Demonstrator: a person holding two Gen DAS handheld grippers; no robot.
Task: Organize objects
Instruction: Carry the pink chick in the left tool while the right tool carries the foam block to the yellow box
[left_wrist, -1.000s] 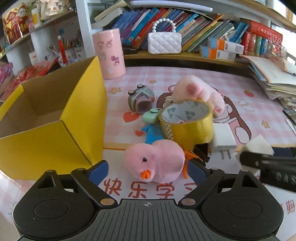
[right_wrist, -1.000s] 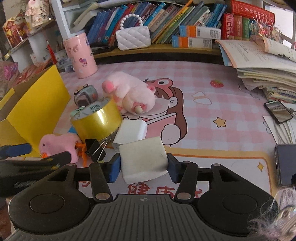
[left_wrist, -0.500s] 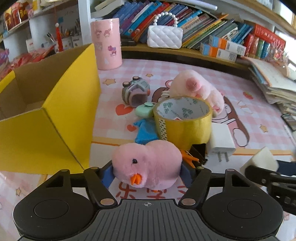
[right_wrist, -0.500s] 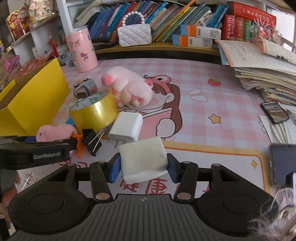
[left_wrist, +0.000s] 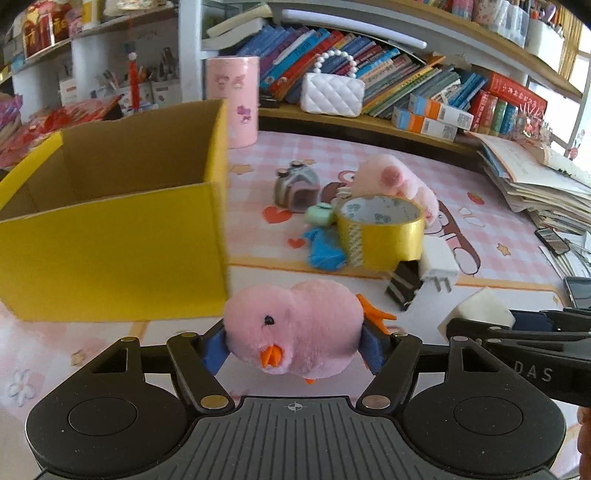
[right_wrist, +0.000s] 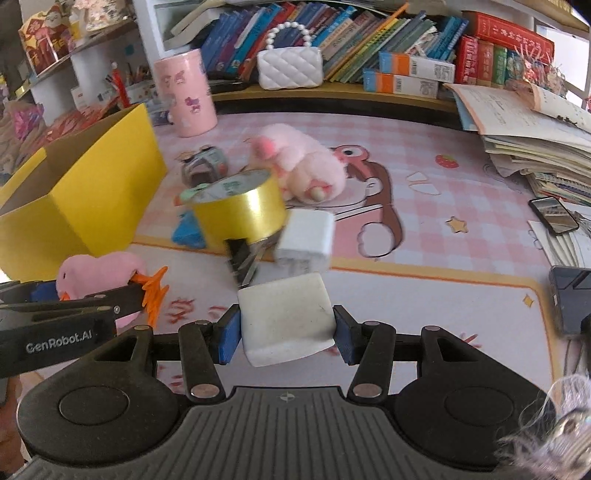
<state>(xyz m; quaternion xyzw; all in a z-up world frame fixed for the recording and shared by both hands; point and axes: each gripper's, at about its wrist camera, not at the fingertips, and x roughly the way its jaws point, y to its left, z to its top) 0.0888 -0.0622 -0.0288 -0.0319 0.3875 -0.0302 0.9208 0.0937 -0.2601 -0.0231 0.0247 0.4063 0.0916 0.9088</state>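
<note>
Plainly, left gripper (left_wrist: 293, 345) labelled "GenRobot.AI" clamps pink duck (left_wrist: 291, 326); right gripper (right_wrist: 286, 334) pinches white sponge (right_wrist: 286, 319).

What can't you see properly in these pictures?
- Box floor: left wrist view, its own yellow front wall hides it, so I cannot tell what is inside.
- Black clip: right wrist view, blurred and half under the tape roll.
- Blue thing: left wrist view, tape roll covers part; what it is stays unclear.
- Phone: right wrist view, cut off by the right edge.
</note>
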